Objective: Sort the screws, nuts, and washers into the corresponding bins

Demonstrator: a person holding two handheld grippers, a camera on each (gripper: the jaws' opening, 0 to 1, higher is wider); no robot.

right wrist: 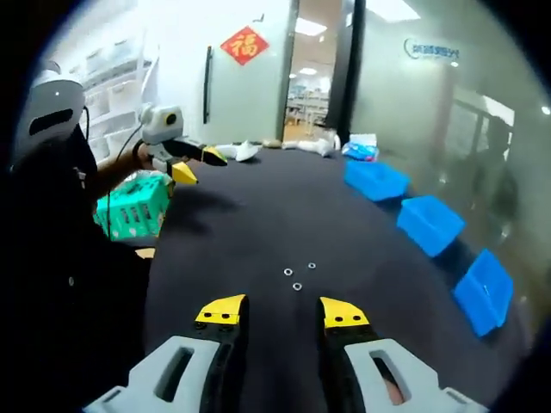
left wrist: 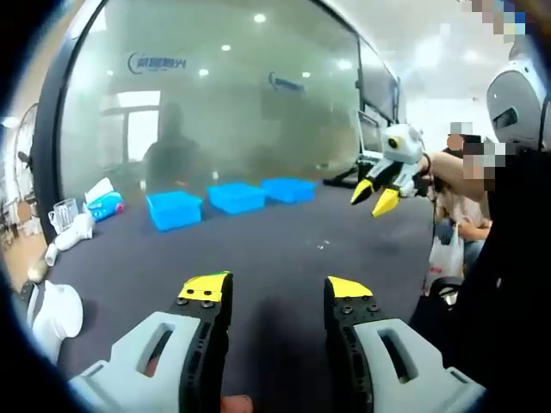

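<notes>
No part is picked yet: the right gripper (right wrist: 280, 311), fingers apart and empty like the left gripper's (left wrist: 277, 290), hovers low-centre short of three small washers (right wrist: 298, 276) on the dark bench (right wrist: 241, 232), so next it must lower onto one before heading to the blue bins (right wrist: 430, 224) at right.

Three open blue plastic bins (right wrist: 428, 223) run down the right side of the right gripper view. Three small silvery metal rings (right wrist: 297, 286) lie on the dark tabletop, centre frame, near one another.

Two yellow-tipped grippers are in play.

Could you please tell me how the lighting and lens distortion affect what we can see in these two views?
Left gripper view: frosted glass wall hazy with ceiling-light spots, blue bins small. Right gripper view: bright doorway washes out; fisheye bends the table; small rings barely resolve.
</notes>
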